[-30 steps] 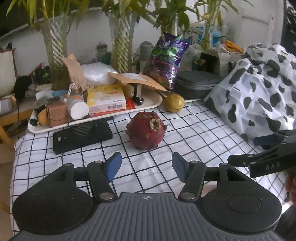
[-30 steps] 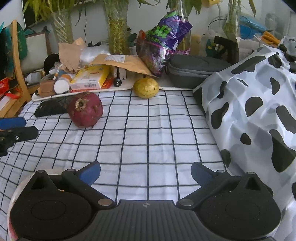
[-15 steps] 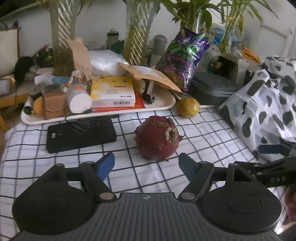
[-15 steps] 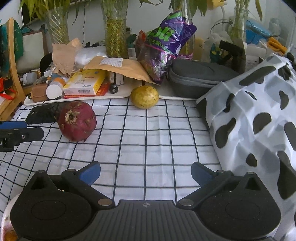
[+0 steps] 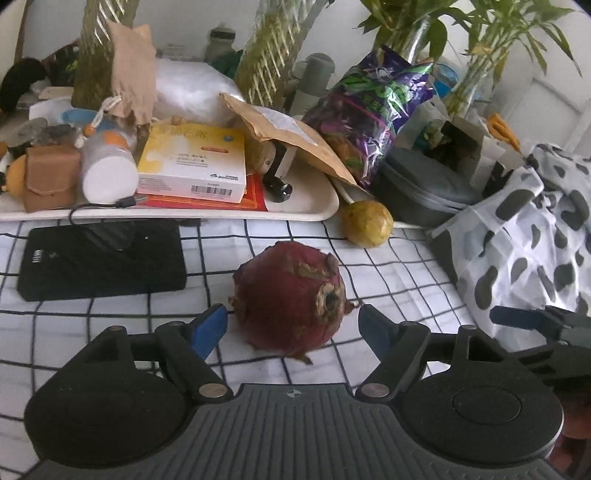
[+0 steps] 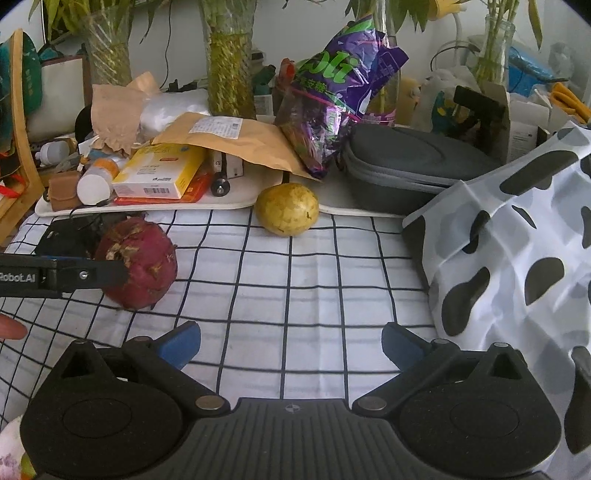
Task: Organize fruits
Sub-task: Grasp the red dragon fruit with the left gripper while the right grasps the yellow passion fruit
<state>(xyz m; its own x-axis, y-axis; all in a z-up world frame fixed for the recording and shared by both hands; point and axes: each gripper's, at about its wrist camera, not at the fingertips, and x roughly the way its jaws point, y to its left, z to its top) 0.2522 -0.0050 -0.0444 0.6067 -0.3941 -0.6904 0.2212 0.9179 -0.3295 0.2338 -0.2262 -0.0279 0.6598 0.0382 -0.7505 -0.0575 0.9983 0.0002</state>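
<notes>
Behind left tongs (image 6: 122, 273), dragon fruit (image 6: 147, 258) half-hidden

Soft daylight comes from behind, so the white wall (image 5: 192, 33) looks bright and washed. Shadows are weak. Both fisheye views bend strongly at the edges, with slight blur.

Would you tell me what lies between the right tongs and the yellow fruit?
Only bare checked cloth lies between the right tongs and the yellow fruit, in the right wrist view.
</notes>
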